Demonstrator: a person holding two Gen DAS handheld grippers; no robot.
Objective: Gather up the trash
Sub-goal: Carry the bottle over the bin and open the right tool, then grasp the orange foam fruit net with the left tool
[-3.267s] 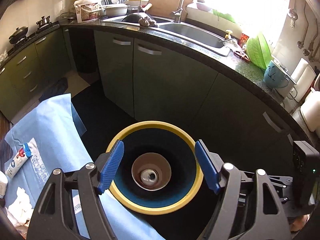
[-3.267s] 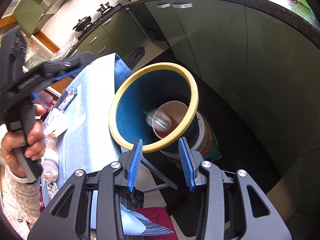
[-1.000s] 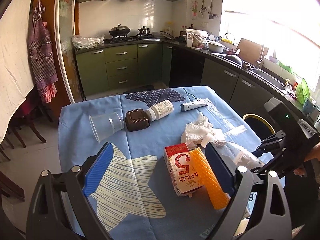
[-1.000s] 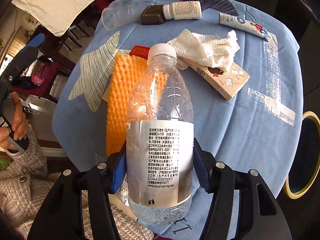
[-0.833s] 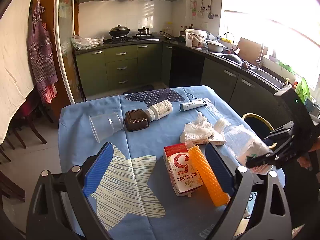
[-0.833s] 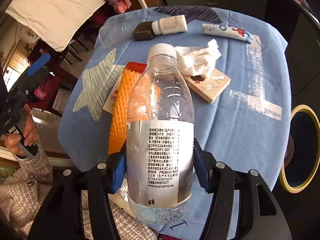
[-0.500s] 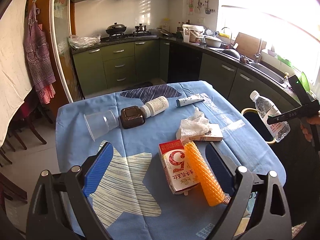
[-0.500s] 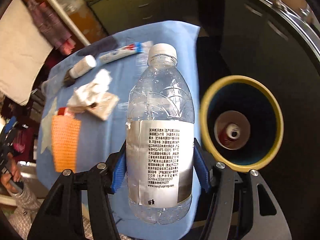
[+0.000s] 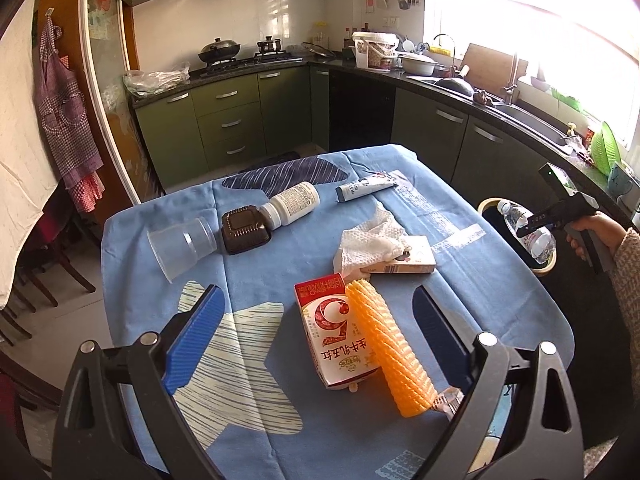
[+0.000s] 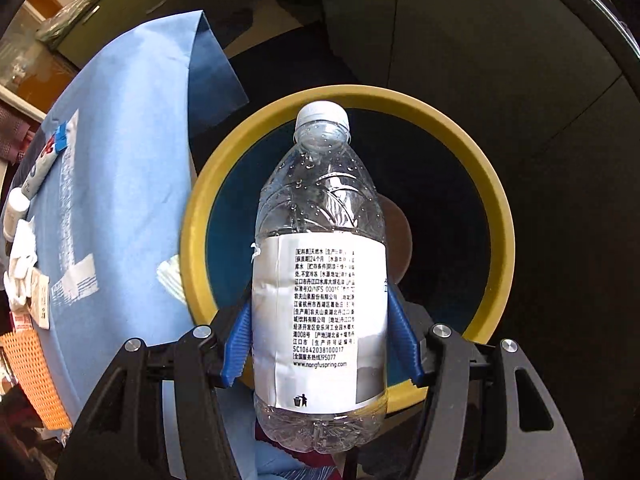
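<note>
My right gripper (image 10: 320, 344) is shut on a clear plastic water bottle (image 10: 320, 280) with a white label, held right over the open mouth of the yellow-rimmed blue trash bin (image 10: 496, 216). In the left wrist view the bottle (image 9: 528, 232) hangs over the bin (image 9: 486, 205) past the table's right edge. My left gripper (image 9: 316, 328) is open and empty above the blue tablecloth, over a red-and-white milk carton (image 9: 340, 336) and an orange foam net (image 9: 388, 344).
On the table lie a crumpled tissue (image 9: 368, 244) on a small flat box (image 9: 416, 260), a white pill bottle (image 9: 292, 204), a dark square lid (image 9: 244, 228), a clear plastic cup (image 9: 184, 244) and a tube (image 9: 364, 188). Green cabinets and a counter stand behind.
My right gripper has carried the bottle off the table and over the bin, now centred above its mouth. My left gripper stays open over the table, hardly moved.
</note>
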